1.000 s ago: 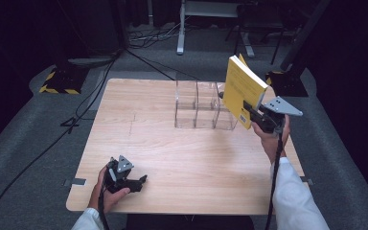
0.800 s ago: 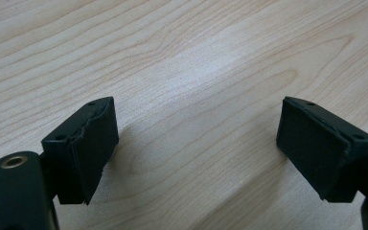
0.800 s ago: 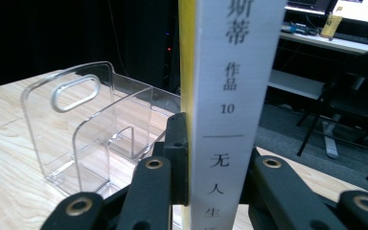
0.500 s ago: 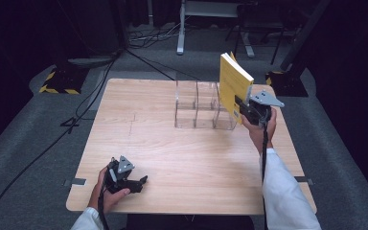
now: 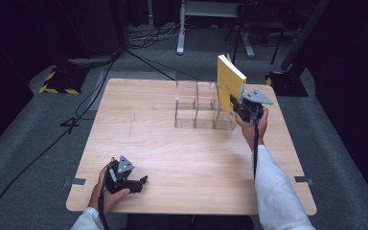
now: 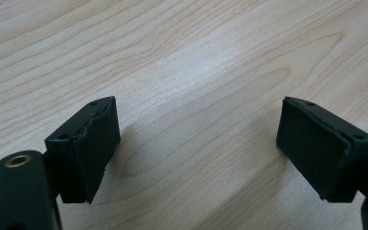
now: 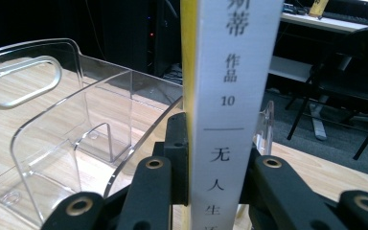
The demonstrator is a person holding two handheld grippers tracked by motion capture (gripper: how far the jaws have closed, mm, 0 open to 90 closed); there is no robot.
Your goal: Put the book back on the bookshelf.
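A yellow-covered book (image 5: 230, 84) with a white spine (image 7: 230, 96) stands upright in the air, and my right gripper (image 5: 242, 106) is shut on its lower part. It hangs just above the right-hand end of a clear plastic rack (image 5: 199, 105) with several slots, at the far middle of the wooden table (image 5: 191, 158). The rack's curved dividers (image 7: 52, 143) sit to the left of the spine in the right gripper view. My left gripper (image 5: 141, 182) rests near the table's front left edge, jaws open wide over bare wood (image 6: 196, 86), with nothing between them.
The rack has a metal-rimmed oval handle hole (image 7: 21, 81) in its end wall. Dark floor, cables and a yellow-black striped block (image 5: 57, 81) lie beyond the table's far left. A chair and stand legs (image 5: 211, 28) sit behind the table.
My right hand has carried the book leftward and down, from off the rack's right end to just above its right slot. The left gripper has stayed put.
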